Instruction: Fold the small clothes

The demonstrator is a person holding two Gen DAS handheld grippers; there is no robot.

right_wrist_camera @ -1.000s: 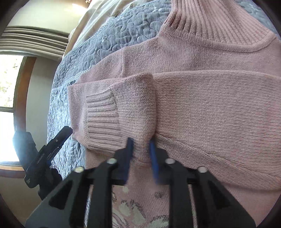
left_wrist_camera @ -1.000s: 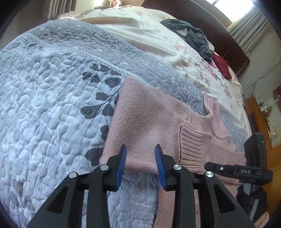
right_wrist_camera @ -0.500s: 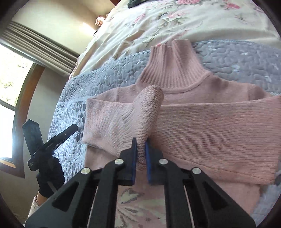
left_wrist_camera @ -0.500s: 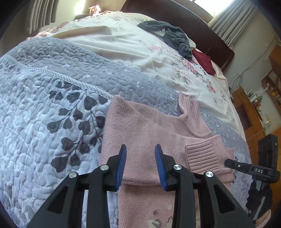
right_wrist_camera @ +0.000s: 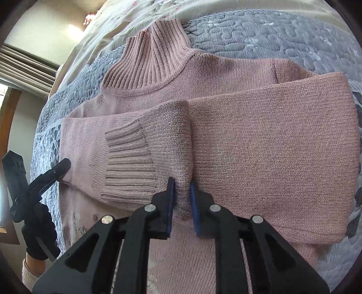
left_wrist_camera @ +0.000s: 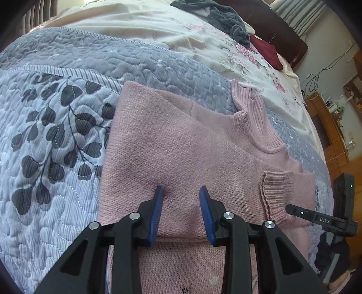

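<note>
Flat on a grey-blue quilted bedspread (left_wrist_camera: 67,158) printed with dark leaf sprigs lies a pink knitted turtleneck sweater (left_wrist_camera: 181,147), its ribbed collar (right_wrist_camera: 151,61) pointing up the bed toward a cream floral sheet (left_wrist_camera: 158,29). Both sleeves are folded across the chest: one runs as a broad band from the sweater's far edge toward the middle, and the other lies over it, ending in a ribbed cuff (right_wrist_camera: 129,162). From the left wrist camera, the left gripper (left_wrist_camera: 181,192) sits low over the folded sleeve band, its blue-padded jaws set well apart with nothing between them, the tips near or on the knit; contact cannot be judged. At the right edge of that view the other black tool and a dark-gloved hand (left_wrist_camera: 332,251) are visible just beyond the cuff. From the right wrist camera, the right gripper (right_wrist_camera: 182,182) has its jaws drawn close around a raised ridge of the upper sleeve just beside the cuff, the knit pinched up between the blue pads (right_wrist_camera: 170,203). Farther up the bed, well apart from the sweater, a dark grey crumpled garment (left_wrist_camera: 226,20) and a dark red folded cloth (left_wrist_camera: 267,52) rest on the floral sheet near a dark headboard (left_wrist_camera: 282,31).
</note>
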